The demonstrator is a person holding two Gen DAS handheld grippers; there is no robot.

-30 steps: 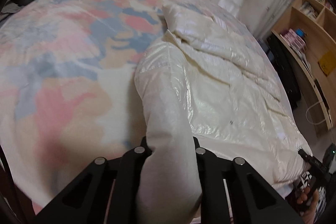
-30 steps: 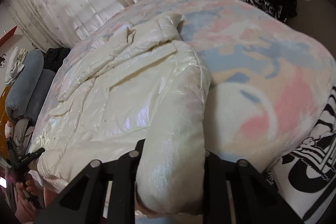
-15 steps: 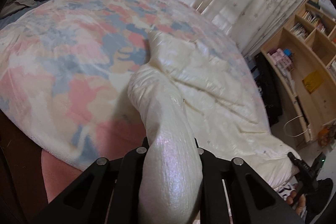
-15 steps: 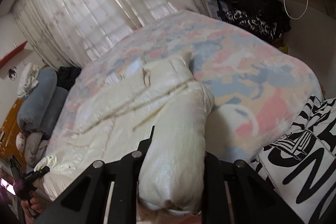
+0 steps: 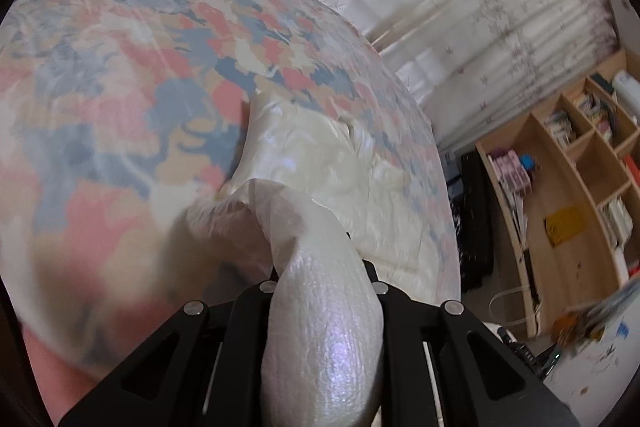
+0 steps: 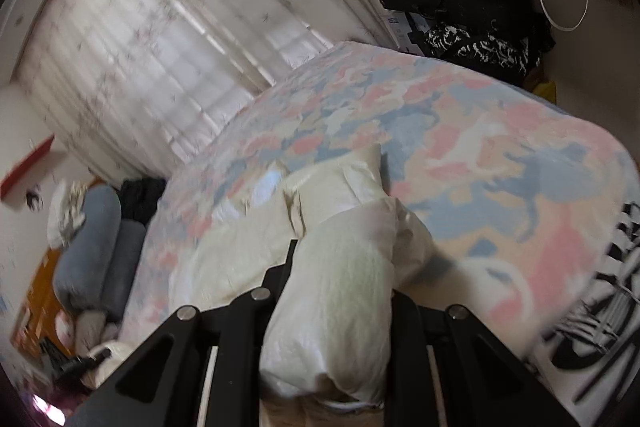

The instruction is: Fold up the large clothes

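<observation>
Pastel patchwork blanket (image 5: 120,75) covers my bed beside sheer curtains (image 6: 152,39). My left gripper (image 5: 324,279) and right gripper (image 6: 340,267) each clamp the glossy, puffy cream jacket (image 5: 320,155).

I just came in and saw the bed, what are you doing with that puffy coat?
A person is folding it. Each hand holds a gripper, and the left gripper and right gripper are each shut on an end of the cream coat. Those ends hang above the bed; the rest lies on it.
</observation>
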